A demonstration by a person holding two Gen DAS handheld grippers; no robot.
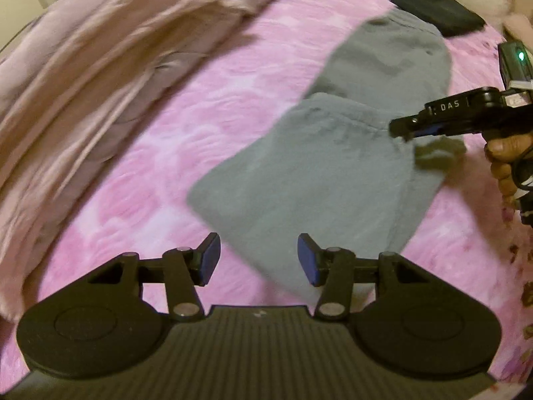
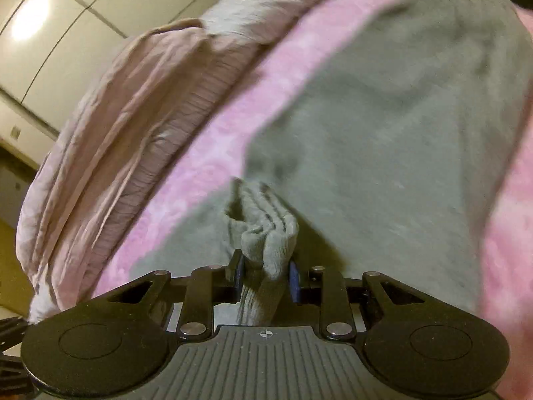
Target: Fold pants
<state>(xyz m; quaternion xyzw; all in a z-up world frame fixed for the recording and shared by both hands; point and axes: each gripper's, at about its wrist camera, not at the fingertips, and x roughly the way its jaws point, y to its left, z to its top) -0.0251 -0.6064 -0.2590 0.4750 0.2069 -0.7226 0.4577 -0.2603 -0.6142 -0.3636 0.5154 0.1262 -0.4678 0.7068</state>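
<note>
Grey pants (image 1: 333, 153) lie partly folded on the pink sheet (image 1: 160, 140), running diagonally from near the left gripper (image 1: 258, 256) up toward the black cloth (image 1: 436, 10) at the far edge. Left gripper hangs over the near end of the pants, jaws apart w/ nothing between the blue pads (image 1: 210, 258), not touching fabric. Right gripper (image 2: 265, 275) is clamped on a bunched ribbed cuff (image 2: 266, 233) of the pants, pads pressed on both sides; from the left cam it sits at the pants' right edge, a hand (image 1: 503, 156) behind it. Open room: wide bare pink strip between the pants' left edge and the crumpled beige blanket (image 1: 83, 100), plus a narrower strip on the right. Blanket piled along the whole left side, close to the pants' far end. Black cloth just beside the top of the pants; touching or not, can't tell. White cabinet doors (image 2: 50, 33) beyond the blanket.
</note>
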